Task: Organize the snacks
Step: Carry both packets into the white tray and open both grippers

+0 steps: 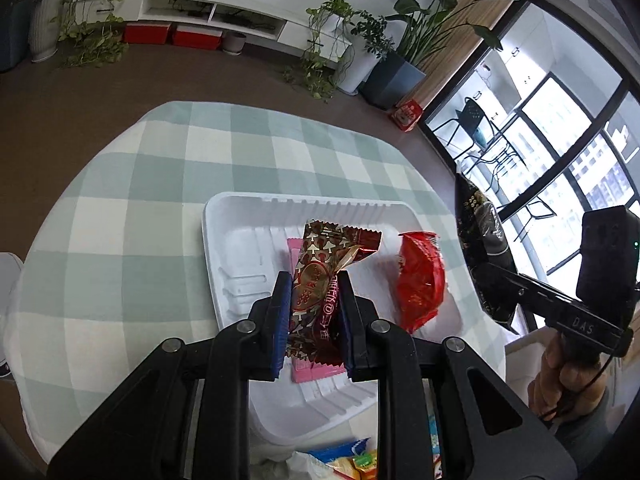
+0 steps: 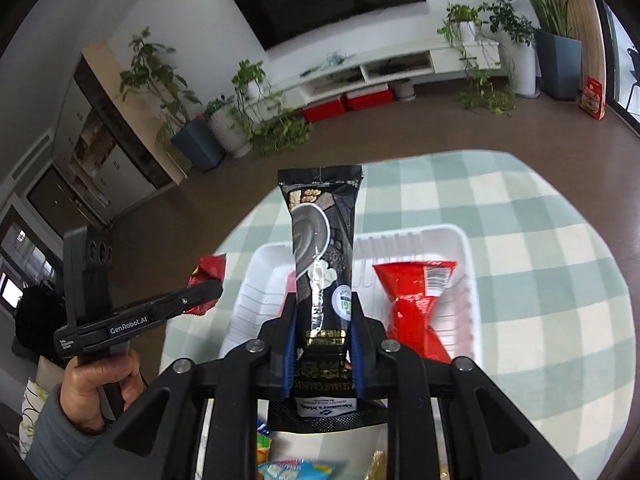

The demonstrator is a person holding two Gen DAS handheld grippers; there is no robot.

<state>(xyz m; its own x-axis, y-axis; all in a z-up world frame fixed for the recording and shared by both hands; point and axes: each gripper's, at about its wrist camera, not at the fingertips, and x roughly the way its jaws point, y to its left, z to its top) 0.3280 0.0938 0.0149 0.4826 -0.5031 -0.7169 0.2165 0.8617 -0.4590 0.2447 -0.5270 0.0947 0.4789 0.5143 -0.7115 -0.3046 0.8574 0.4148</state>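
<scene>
My left gripper (image 1: pixel 313 298) is shut on a brown and gold patterned snack packet (image 1: pixel 320 276), held over a white plastic tray (image 1: pixel 224 240). In the tray lie a pink wrapped bar (image 1: pixel 316 372) and a red foil packet (image 1: pixel 422 284). My right gripper (image 2: pixel 324 322) is shut on a long black snack pouch (image 2: pixel 320 240), above the same white tray (image 2: pixel 472 264) with the red foil packet (image 2: pixel 416 308) in it. In the left wrist view that black pouch (image 1: pixel 482 240) shows at the right, beyond the tray's right rim. The left gripper (image 2: pixel 204 296) with its packet (image 2: pixel 208 272) appears left of the tray.
The tray rests on a round table with a green and white checked cloth (image 1: pixel 140 200). More colourful snack packets (image 2: pixel 296 470) lie near the bottom edge, close to me. A hand (image 2: pixel 100 388) holds the left tool. Potted plants, a TV unit and red boxes stand on the floor beyond.
</scene>
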